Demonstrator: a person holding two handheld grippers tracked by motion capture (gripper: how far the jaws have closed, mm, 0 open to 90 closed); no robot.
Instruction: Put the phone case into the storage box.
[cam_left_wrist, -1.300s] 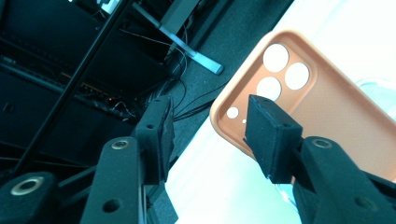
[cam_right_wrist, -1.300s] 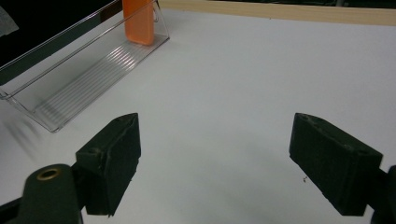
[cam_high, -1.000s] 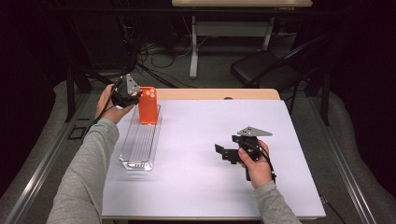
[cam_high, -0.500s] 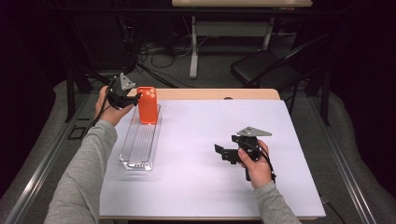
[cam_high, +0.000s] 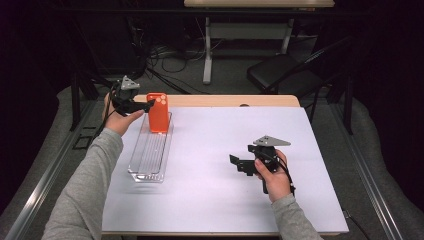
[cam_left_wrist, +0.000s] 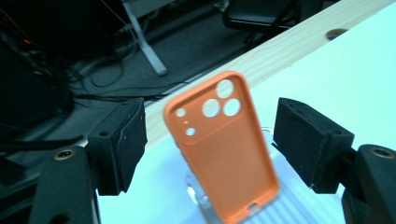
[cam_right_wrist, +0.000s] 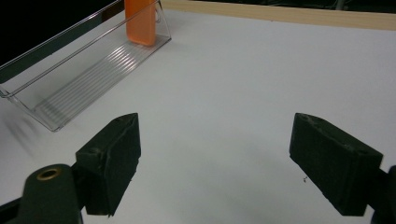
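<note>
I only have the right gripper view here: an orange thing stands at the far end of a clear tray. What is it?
Observer: A phone case, camera cutouts at the top, upright in the tray.
Operator: Is the left gripper holding it?
Observer: No. The left gripper has just been opening; the case stands between its pads, gaps on both sides.
Operator: Where's the right gripper?
Observer: The right gripper is low over bare table, right of the tray, open and empty.

phone case (cam_high: 158, 112) upright in rack (cam_high: 149, 156), far end | rack left on table (cam_high: 215, 190)
</note>
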